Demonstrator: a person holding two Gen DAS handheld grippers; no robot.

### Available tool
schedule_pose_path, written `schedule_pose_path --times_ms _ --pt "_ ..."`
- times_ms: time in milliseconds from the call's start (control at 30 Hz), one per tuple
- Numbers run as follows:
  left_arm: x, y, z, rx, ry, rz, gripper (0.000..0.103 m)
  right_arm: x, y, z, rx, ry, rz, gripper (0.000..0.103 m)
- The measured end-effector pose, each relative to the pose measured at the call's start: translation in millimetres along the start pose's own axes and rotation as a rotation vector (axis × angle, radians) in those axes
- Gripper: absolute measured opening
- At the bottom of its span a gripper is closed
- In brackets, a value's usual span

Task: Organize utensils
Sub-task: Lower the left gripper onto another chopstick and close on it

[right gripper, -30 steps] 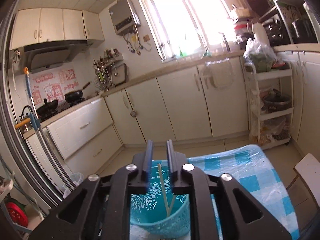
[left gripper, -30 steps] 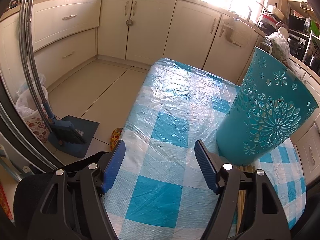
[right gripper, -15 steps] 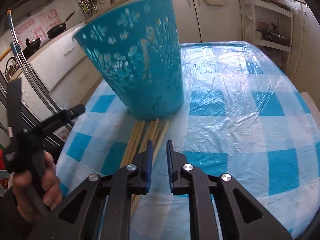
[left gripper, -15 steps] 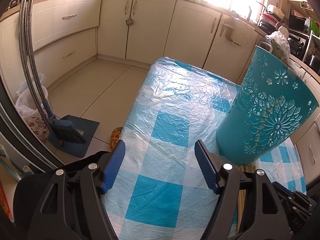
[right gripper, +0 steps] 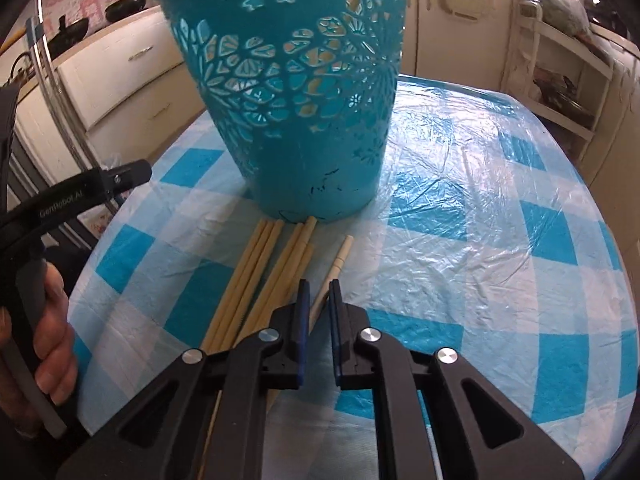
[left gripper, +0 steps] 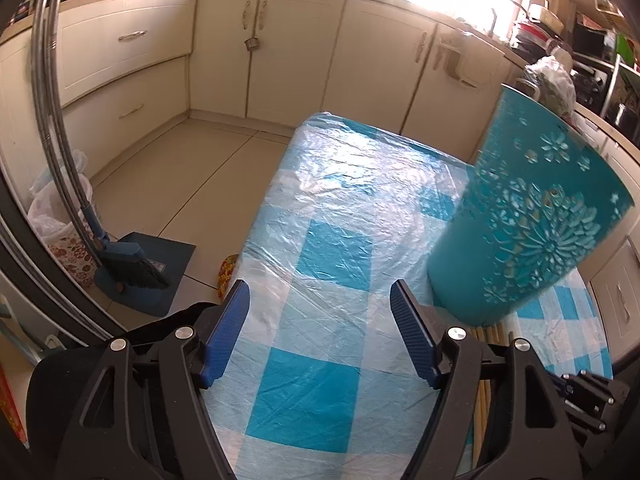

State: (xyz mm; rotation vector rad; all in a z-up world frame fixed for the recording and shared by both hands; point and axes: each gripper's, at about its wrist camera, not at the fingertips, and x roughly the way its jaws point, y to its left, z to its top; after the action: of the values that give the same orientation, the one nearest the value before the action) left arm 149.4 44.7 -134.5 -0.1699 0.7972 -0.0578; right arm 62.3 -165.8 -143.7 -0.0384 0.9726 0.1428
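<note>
A teal cut-out basket point(right gripper: 296, 100) stands upright on the blue-checked tablecloth point(right gripper: 480, 240). Several bamboo chopsticks point(right gripper: 260, 276) lie on the cloth against its base, and one pale chopstick point(right gripper: 342, 258) lies apart to their right. My right gripper point(right gripper: 319, 286) is low over the cloth, its jaws closing on that pale chopstick, which runs between the pads. My left gripper point(left gripper: 318, 290) hangs open and holds nothing above the cloth, left of the basket point(left gripper: 532, 216). The chopstick ends point(left gripper: 486, 332) peek out behind its right finger.
A person's hand point(right gripper: 52, 320) holds the left gripper at the table's left edge. A broom and dustpan point(left gripper: 132, 264) stand on the tiled floor to the left, beside a chrome tube point(left gripper: 52, 120). Cream cabinets point(left gripper: 280, 48) line the walls. A shelf rack point(right gripper: 560, 80) stands beyond the table.
My right gripper came down from above the basket to the tabletop, tipped downward, and its jaws narrowed around the single pale chopstick. The left gripper stayed where it was.
</note>
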Motion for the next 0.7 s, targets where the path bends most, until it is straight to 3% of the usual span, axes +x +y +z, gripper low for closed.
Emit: schedule_pose_path --times_ms 133,233,400,700 --pt "-10 -29 -10 0.120 0.052 -0.087 0.069 -6 -13 -7 -0.047 0.020 -0.026 0.007" --pt "-13 -49 -20 0.181 0.092 -0.114 0.069 -7 -28 -9 -0.003 0.018 -0.002 0.007" --pt "-4 -68 -32 0.222 0.162 -0.080 0.069 -6 -32 -9 0.033 0.008 0.028 0.007" --pt "2 -78 -39 0.238 0.207 -0.060 0.069 -5 -38 -13 0.066 0.006 0.066 0.007"
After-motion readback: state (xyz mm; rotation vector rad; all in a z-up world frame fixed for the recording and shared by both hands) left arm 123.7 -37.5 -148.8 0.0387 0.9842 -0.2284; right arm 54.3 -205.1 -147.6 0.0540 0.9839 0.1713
